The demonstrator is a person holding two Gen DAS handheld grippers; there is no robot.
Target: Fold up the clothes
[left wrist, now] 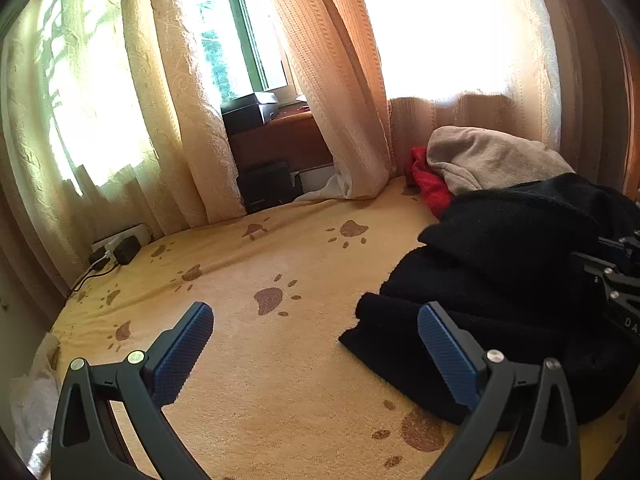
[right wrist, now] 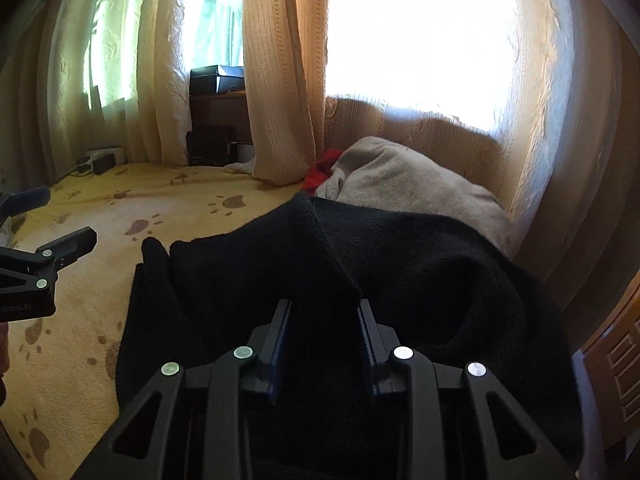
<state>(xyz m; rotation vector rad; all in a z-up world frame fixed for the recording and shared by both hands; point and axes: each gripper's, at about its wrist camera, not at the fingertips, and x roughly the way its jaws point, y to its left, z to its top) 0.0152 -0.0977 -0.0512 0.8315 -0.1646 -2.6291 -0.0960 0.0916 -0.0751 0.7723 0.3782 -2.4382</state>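
Observation:
A black knitted garment (left wrist: 500, 280) lies bunched on the yellow paw-print bedspread (left wrist: 280, 380), at the right of the left wrist view. In the right wrist view the black garment (right wrist: 420, 272) rises in a ridge into my right gripper (right wrist: 324, 320), whose narrow gap is filled with its cloth. That same right gripper (left wrist: 616, 280) shows at the garment's right edge. My left gripper (left wrist: 316, 344) stands wide open over bare bedspread, its right finger (left wrist: 448, 356) beside the garment's near hem. From the right wrist view the left gripper (right wrist: 60, 216) is at the far left, holding nothing.
A beige garment (left wrist: 488, 156) and a red one (left wrist: 430, 188) are piled behind the black one, against the curtains (left wrist: 340, 120). Black boxes (left wrist: 250, 112) sit at the window sill. A power strip with plugs (left wrist: 120, 244) lies at the bedspread's far left edge.

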